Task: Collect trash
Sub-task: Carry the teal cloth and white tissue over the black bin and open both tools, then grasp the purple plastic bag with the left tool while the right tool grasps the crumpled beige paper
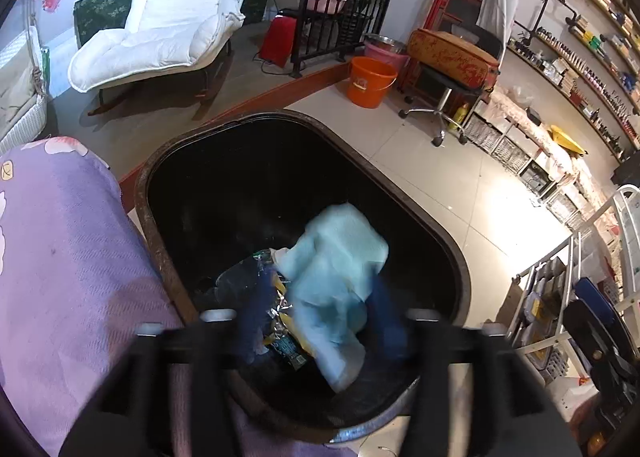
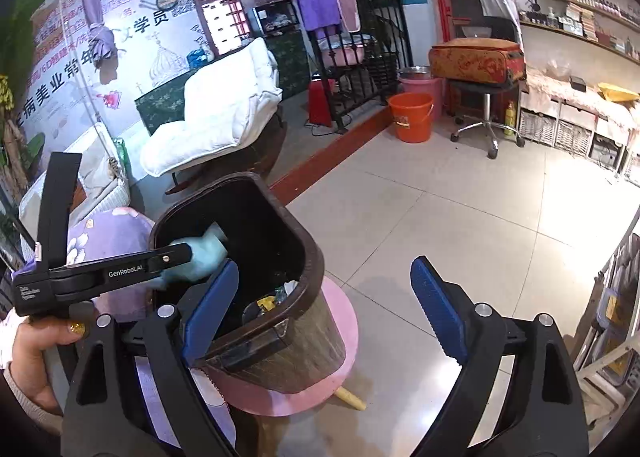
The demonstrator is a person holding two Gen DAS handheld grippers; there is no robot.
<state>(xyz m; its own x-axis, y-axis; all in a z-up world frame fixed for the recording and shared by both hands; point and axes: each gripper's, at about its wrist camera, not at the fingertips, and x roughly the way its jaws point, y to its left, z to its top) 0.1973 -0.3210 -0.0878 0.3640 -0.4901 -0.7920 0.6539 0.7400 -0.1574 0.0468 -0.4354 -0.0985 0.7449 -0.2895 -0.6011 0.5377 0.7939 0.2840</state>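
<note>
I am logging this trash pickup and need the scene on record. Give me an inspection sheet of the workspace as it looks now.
Surface: pale tiled floor; brown plastic trash bin stands on a round pink stool.
Job's things: crumpled light blue cloth between the open jaws over the bin, foil wrappers beneath.
Clutter: orange plastic bucket, white padded lounge chair.
Grippers: left hand-held gripper open; right hand-held gripper open, empty.
Cables: black cord by the red heater.
Surroundings: product shelves.
</note>
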